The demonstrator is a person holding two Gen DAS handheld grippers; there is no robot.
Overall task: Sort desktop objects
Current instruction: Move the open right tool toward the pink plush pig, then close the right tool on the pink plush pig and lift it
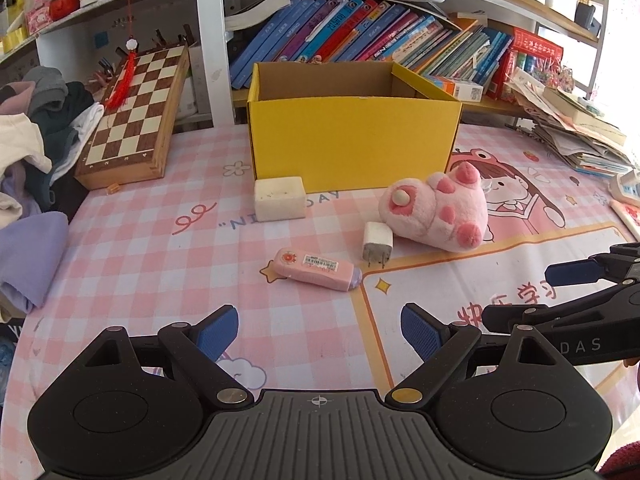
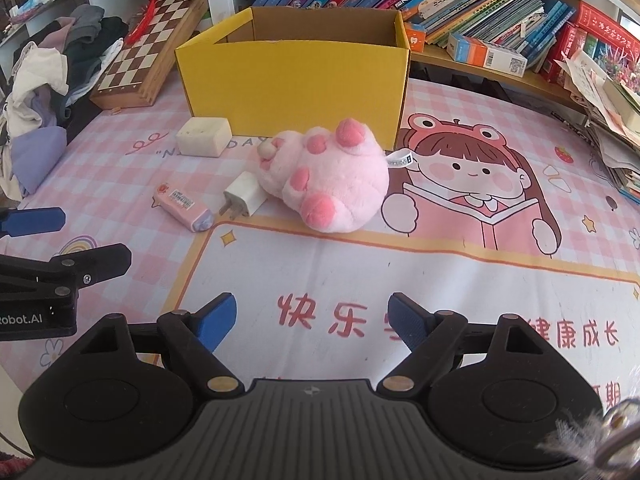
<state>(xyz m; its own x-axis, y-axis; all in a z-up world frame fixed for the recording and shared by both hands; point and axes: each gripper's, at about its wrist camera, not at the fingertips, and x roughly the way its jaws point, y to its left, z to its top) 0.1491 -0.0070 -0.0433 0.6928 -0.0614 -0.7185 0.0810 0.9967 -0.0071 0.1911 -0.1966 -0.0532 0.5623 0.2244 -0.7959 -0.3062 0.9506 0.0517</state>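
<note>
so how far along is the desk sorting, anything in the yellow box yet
Nothing looks sorted yet: what shows of the yellow box interior is bare, though its floor is hidden. Nothing is in hand; the left gripper and right gripper are both open and hold nothing. Left on the mat in front of the box: the plush toy, white charger, pink correction tape and cream block.

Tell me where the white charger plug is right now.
The white charger plug lies on the pink desk mat, touching the pink plush toy on its left, with the pink correction tape just beside its prongs, in front of the yellow box.
</note>
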